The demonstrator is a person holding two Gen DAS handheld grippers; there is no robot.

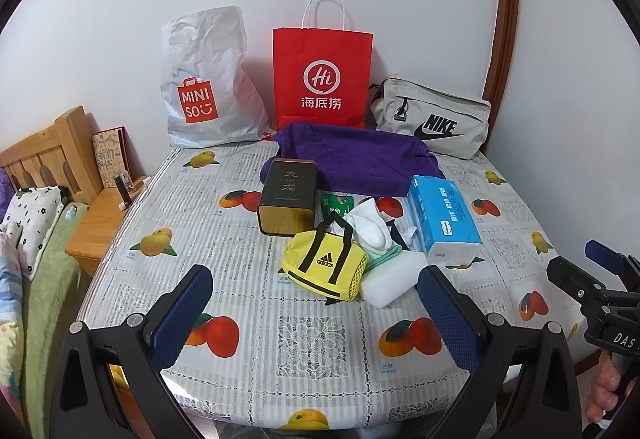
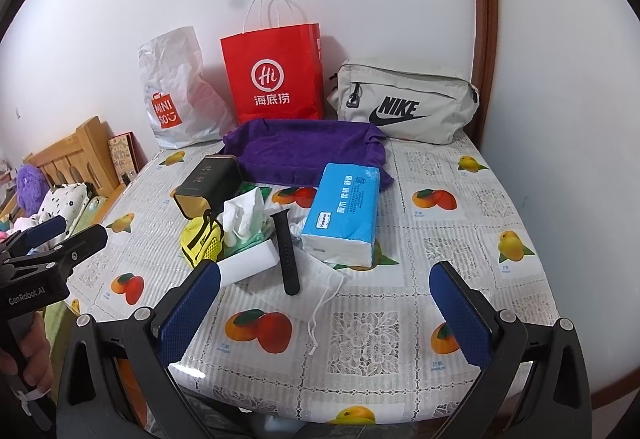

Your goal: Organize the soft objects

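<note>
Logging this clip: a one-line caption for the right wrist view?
Open right gripper hovers before a cluttered table: blue tissue pack, purple towel, black watch strap.

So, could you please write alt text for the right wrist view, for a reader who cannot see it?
The open right gripper hovers over a fruit-print table cluttered with a blue tissue pack, black watch strap, white sponge and purple towel. Three bags line the wall.
</note>
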